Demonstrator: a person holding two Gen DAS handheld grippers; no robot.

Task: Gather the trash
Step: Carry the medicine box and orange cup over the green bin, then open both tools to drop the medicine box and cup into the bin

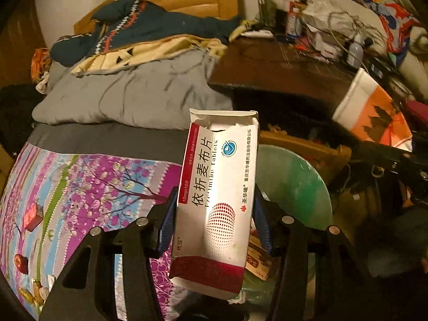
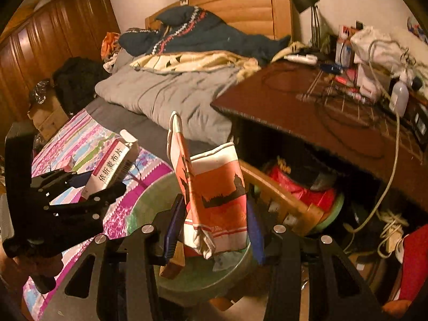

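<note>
Right now the left tongs [image 1: 214, 222] clamp a torn-open white and red tablet box [image 1: 216, 200], upright, over the edge of a green bin [image 1: 294, 184] beside the bed [image 1: 80, 187]. Meanwhile the right tongs [image 2: 214, 222] grip a crumpled orange and white paper bag [image 2: 216, 198] above the same bin, just below the dark worktop [image 2: 281, 101].

Desk edge [image 2: 294, 131] overhangs the green bin [image 1: 294, 187].
</note>
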